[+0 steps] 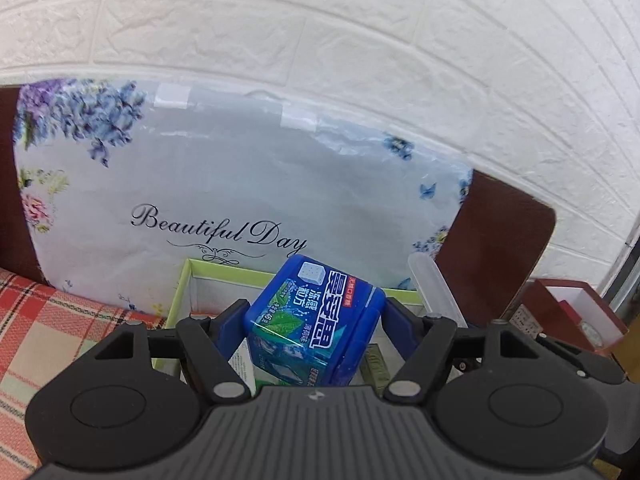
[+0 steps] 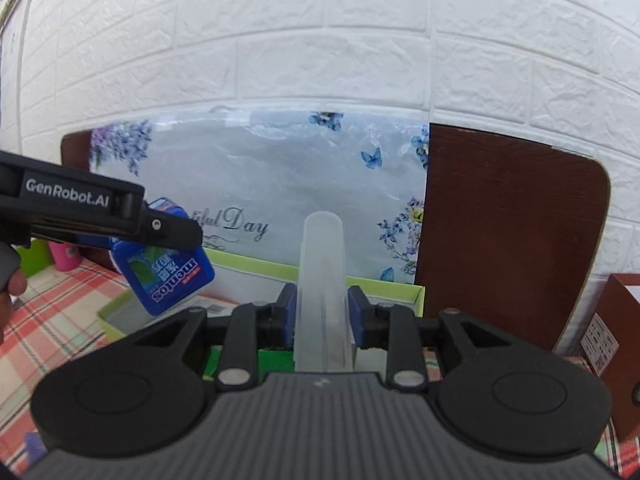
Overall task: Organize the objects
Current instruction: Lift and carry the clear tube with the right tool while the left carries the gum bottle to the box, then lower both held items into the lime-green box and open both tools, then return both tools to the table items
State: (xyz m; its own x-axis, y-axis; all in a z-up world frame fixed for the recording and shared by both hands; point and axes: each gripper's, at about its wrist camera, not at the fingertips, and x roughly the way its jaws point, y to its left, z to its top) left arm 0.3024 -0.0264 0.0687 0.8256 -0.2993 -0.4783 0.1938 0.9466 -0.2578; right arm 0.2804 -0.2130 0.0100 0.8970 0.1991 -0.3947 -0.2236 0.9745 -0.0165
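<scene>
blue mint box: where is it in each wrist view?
Left wrist: blue mint box low centre, clamped by the left gripper.
Right wrist: same box at left, under the left gripper seen side-on; the right gripper holds a translucent tube at centre.
Shared landmark: green-rimmed tray behind the box.

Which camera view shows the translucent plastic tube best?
The right wrist view. There the translucent tube stands centred, full length, clamped in the right gripper. The left wrist view shows only part of it at the right, behind the blue mint box in the left gripper.
</scene>
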